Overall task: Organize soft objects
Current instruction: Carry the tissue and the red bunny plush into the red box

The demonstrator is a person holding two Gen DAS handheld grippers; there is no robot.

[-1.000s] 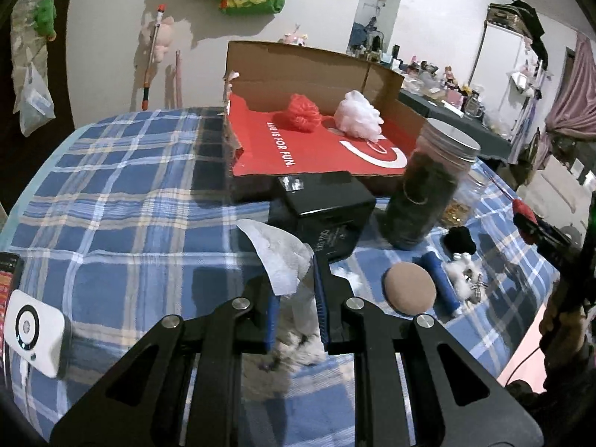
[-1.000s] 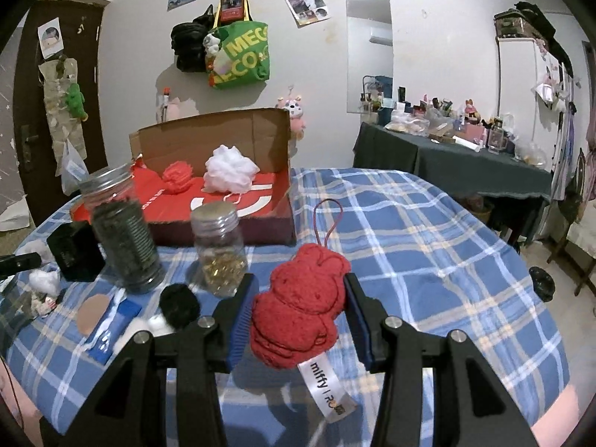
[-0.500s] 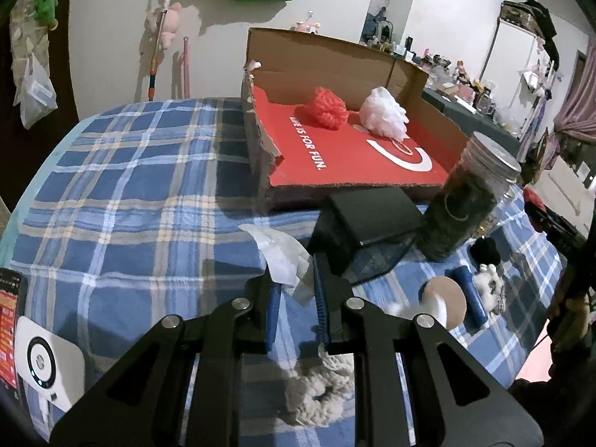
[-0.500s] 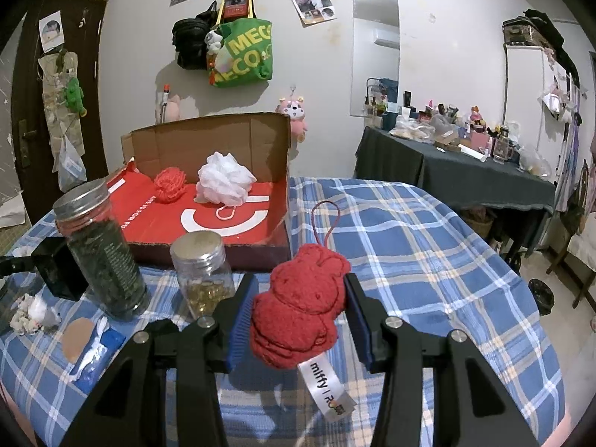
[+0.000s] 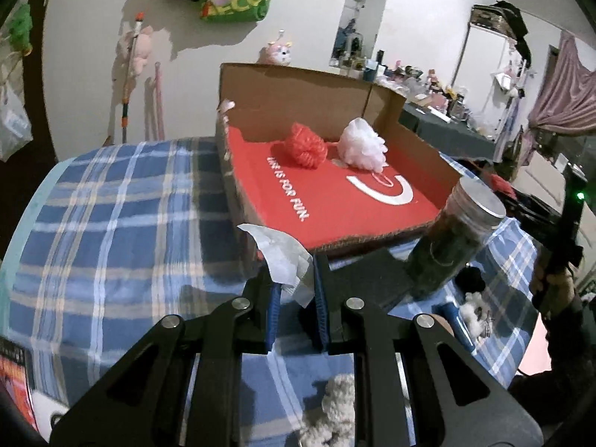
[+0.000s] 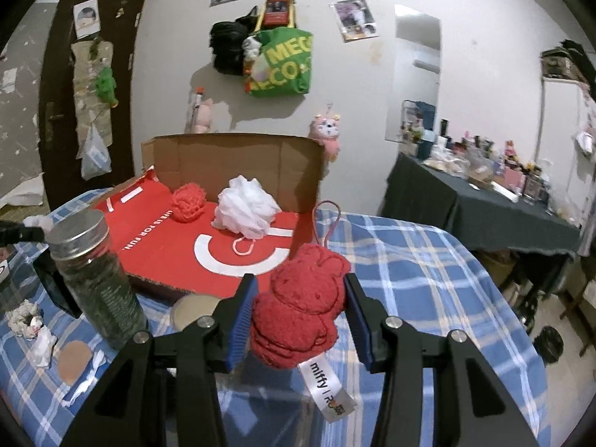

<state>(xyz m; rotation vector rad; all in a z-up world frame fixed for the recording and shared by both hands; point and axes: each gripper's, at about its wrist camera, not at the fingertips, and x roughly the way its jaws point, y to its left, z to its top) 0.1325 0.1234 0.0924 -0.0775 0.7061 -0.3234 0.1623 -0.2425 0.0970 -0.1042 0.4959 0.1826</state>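
Black angular tool (image 5: 294, 294) arms, blue ribbed pads (image 5: 273, 311), silver round screws.

I see a blue and white checked cloth (image 5: 111, 223). The box (image 5: 327, 193) is brown outside and red inside, with white letters. In it I see a red puff (image 5: 305, 145) and a white puff (image 5: 363, 145). My right gripper (image 6: 300, 320), black with blue pads, has a red plush (image 6: 301, 309).

Right gripper (image 6: 296, 314) clamped on red plush toy (image 6: 301, 305), white tag (image 6: 327, 385) hanging below. Far left: open cardboard box (image 6: 238, 164), red bath puff (image 6: 189, 201) and white bath puff (image 6: 246, 206) inside. Dark jar (image 6: 95, 279) near left on plaid tablecloth (image 6: 428, 279).
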